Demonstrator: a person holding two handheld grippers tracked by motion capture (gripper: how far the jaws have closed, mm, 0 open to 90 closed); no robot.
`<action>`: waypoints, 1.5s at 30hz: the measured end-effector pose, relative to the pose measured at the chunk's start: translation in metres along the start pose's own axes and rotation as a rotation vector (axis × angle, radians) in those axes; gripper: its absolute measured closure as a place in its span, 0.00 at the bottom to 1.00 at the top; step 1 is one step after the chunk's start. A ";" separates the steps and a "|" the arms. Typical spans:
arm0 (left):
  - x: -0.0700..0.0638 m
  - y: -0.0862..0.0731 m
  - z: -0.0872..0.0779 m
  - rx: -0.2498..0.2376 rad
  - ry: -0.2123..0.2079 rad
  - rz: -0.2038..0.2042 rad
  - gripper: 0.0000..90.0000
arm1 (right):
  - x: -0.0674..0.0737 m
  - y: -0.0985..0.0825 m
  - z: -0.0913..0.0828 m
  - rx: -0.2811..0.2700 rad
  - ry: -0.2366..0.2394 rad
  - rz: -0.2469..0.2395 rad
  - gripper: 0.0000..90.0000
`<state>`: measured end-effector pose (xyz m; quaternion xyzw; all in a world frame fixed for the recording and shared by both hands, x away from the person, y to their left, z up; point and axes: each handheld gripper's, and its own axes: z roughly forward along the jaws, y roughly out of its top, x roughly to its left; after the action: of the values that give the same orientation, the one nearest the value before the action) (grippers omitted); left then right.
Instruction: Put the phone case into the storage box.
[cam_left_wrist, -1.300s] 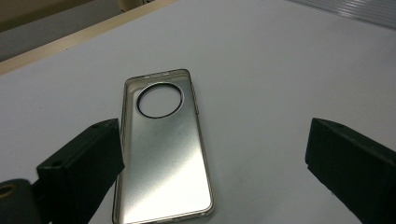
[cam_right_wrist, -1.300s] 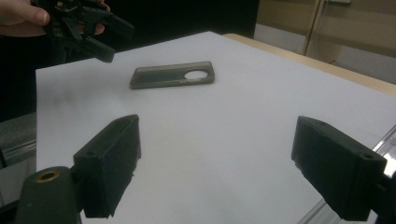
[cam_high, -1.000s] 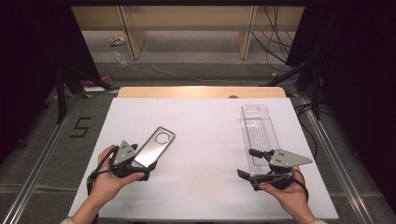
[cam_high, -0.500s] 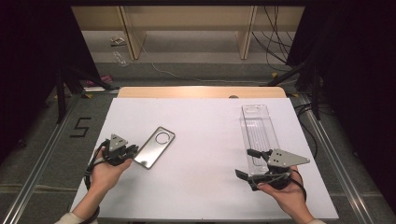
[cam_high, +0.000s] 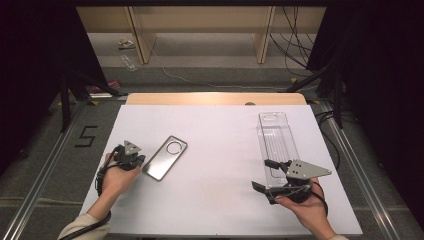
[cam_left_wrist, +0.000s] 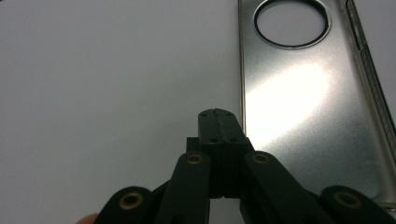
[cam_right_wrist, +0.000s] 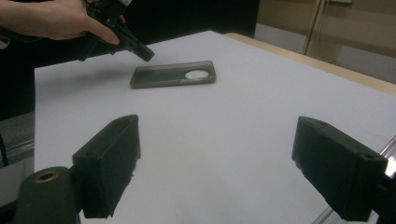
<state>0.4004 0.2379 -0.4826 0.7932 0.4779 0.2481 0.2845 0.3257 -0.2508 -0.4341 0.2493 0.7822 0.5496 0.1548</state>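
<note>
White table (cam_high: 220, 200), dark room; left hand-held gripper (cam_high: 136, 161) closed empty, right (cam_high: 267, 175) open

Both claws were matte black: left claw (cam_left_wrist: 218, 122) had blocky jaws on linked arms with brass-coloured pivot pins and small screws at the tip. Right claw (cam_high: 269, 176) carried a grey three-cornered plate; black cables trailed from each. Pale sleeve cuff (cam_high: 80, 223) at left wrist.
</note>
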 end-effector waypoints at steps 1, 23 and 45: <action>0.000 -0.001 0.002 0.015 -0.005 -0.004 1.00 | 0.000 0.000 0.000 0.000 0.000 -0.001 0.18; -0.004 -0.005 0.002 0.073 -0.047 0.024 1.00 | 0.000 0.000 -0.001 0.004 -0.007 -0.003 0.18; -0.023 -0.002 -0.004 0.104 -0.114 0.122 1.00 | 0.000 -0.001 -0.001 0.008 -0.011 0.001 0.18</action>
<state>0.3868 0.2190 -0.4843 0.8474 0.4238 0.1943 0.2540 0.3256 -0.2517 -0.4346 0.2533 0.7833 0.5453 0.1578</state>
